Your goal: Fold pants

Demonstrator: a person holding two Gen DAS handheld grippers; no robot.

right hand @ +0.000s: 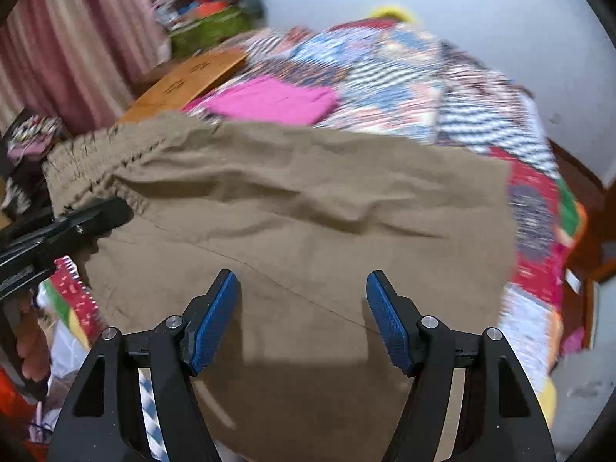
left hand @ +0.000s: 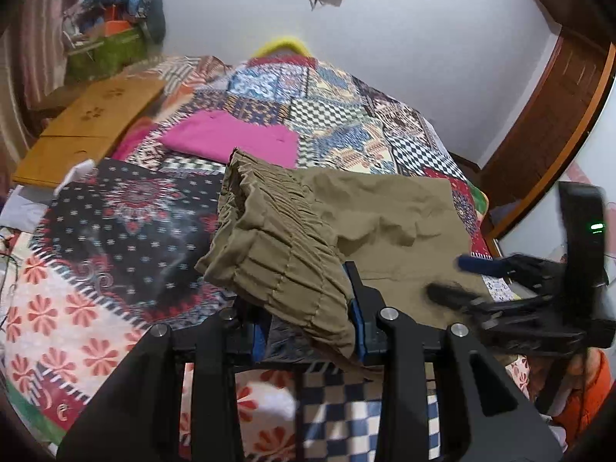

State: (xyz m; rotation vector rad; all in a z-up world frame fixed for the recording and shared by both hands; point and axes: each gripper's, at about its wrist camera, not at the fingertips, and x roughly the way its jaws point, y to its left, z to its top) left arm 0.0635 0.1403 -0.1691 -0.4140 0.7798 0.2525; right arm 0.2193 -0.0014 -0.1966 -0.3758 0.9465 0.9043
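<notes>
1. A bed covered by a patchwork quilt (left hand: 338, 123) fills most of both views, its squares printed in checks, florals and zigzags; the right wrist view of it is motion-blurred.
2. The khaki pants (left hand: 385, 215) lie across the near part of the quilt, mostly flat, with the gathered elastic waistband (left hand: 269, 238) raised off the bed at the left end.
3. A flat wooden board (left hand: 88, 127) sits beside the bed's far left edge, near a striped curtain (right hand: 73, 42).
4. A folded pink garment (left hand: 235, 136) lies flat on the quilt just beyond the pants, apart from them.
5. A green basket (left hand: 104, 54) stands in the far left corner against the wall, heaped above its rim with mixed cloth and an orange item; the separate pieces cannot be told apart.
6. The left gripper (left hand: 308, 331) is clamped on the waistband, the bunched cloth pinched between its blue pads and draping over the jaws.
7. The right gripper (right hand: 302, 319) hovers over the flat leg cloth with its jaws well apart, nothing between its blue pads (right hand: 210, 323); whether they touch the fabric cannot be told.
8. A yellow object (left hand: 283, 46) peeks over the bed's far edge, too blurred to identify.
</notes>
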